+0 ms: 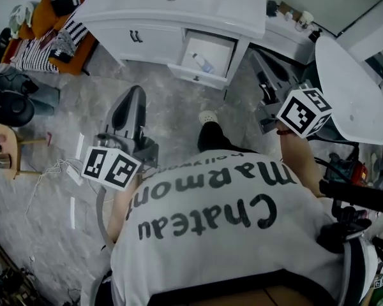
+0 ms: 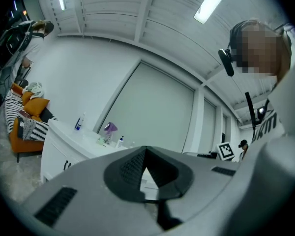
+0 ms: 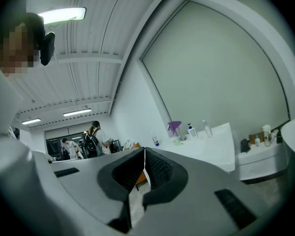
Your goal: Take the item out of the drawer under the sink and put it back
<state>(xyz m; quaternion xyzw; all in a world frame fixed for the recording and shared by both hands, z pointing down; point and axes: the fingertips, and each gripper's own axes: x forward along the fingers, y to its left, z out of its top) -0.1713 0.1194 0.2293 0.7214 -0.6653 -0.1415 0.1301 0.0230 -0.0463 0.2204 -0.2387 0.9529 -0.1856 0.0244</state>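
The white sink cabinet (image 1: 179, 8) stands at the far side of the floor. Its drawer (image 1: 222, 46) is pulled open, and a small clear bottle (image 1: 202, 63) lies inside. My left gripper (image 1: 133, 97) is held up over the floor, well short of the cabinet and pointing toward it. In the left gripper view its fingertips (image 2: 146, 151) meet with nothing between them. My right gripper (image 1: 268, 107) hangs to the right of the drawer, also away from it. The right gripper (image 3: 144, 151) is shut and empty.
An orange chair with striped cloth (image 1: 48, 34) stands far left, and a small wooden side table (image 1: 6, 146) sits nearer. A round white table (image 1: 351, 88) is at the right. A cable (image 1: 51, 171) lies on the floor. Bottles (image 3: 191, 130) stand on the counter; people (image 3: 93, 139) stand far off.
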